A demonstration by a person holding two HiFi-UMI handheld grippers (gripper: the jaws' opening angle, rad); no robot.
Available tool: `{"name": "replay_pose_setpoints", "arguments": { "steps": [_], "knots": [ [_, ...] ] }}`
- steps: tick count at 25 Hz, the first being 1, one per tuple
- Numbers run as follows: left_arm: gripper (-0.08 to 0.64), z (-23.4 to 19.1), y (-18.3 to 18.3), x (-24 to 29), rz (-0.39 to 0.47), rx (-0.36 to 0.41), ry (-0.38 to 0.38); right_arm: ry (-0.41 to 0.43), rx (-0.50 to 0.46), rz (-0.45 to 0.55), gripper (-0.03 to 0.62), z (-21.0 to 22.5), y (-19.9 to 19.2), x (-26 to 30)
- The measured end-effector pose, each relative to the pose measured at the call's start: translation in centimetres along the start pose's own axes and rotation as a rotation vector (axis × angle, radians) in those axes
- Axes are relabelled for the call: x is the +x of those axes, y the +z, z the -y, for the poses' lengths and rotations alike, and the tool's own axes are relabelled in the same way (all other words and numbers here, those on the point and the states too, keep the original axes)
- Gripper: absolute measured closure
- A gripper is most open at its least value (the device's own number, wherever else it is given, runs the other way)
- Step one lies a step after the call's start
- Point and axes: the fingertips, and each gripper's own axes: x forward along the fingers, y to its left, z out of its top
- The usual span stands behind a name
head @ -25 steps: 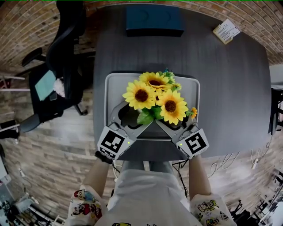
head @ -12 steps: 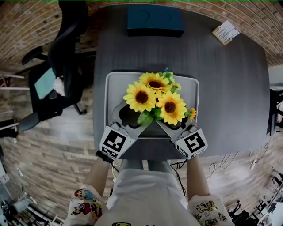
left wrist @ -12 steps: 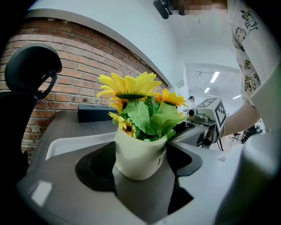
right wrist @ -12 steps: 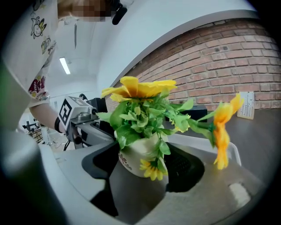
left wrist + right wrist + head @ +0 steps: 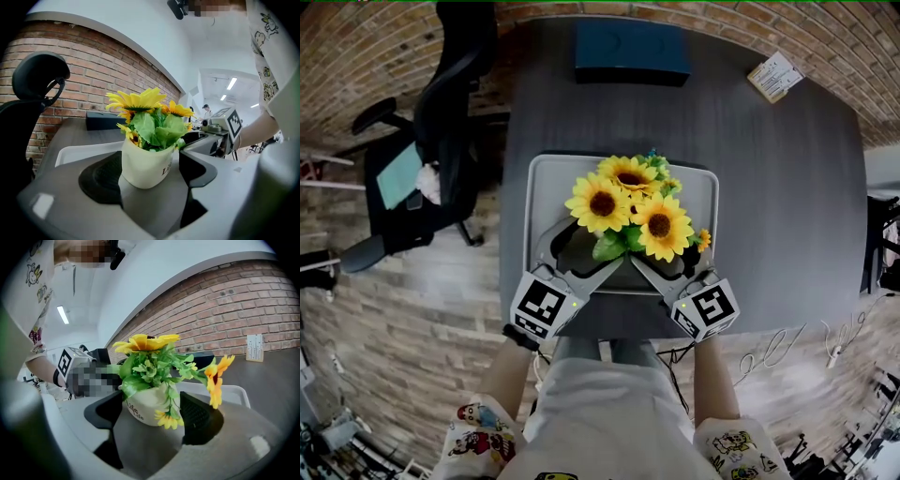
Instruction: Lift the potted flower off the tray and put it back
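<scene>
A white pot (image 5: 145,164) of yellow sunflowers (image 5: 628,211) stands upright on the grey tray (image 5: 539,173) at the table's near edge. In the head view the blooms hide the pot. My left gripper (image 5: 578,249) reaches in from the near left and my right gripper (image 5: 670,255) from the near right, and the pot lies between the jaws of each. The jaws of the left gripper (image 5: 149,174) are opening, with a gap showing between the pot and its right pad. The right gripper (image 5: 152,414) is opening too, its black pads standing off the pot (image 5: 145,408).
A dark blue box (image 5: 631,49) lies at the far edge of the dark table (image 5: 787,206), with a small printed card (image 5: 778,75) at the far right corner. A black office chair (image 5: 431,141) stands off the table's left side. Brick floor surrounds the table.
Both grippers stay around the pot, which still stands on the tray. Only the head view has shifted slightly.
</scene>
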Motion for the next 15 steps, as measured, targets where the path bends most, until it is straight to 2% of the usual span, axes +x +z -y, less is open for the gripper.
{"name": "replay_pose_setpoints", "arguments": {
  "steps": [7, 15],
  "knots": [
    [0.163, 0.6, 1.1, -1.1, 0.027, -0.011, 0.012, -0.012, 0.025, -0.006, 0.185, 0.0, 0.0, -1.7],
    [0.161, 1.3, 4.4, -2.9, 0.083, 0.014, 0.033, -0.058, -0.006, 0.042, 0.183, 0.5, 2.8, -4.6]
  ]
}}
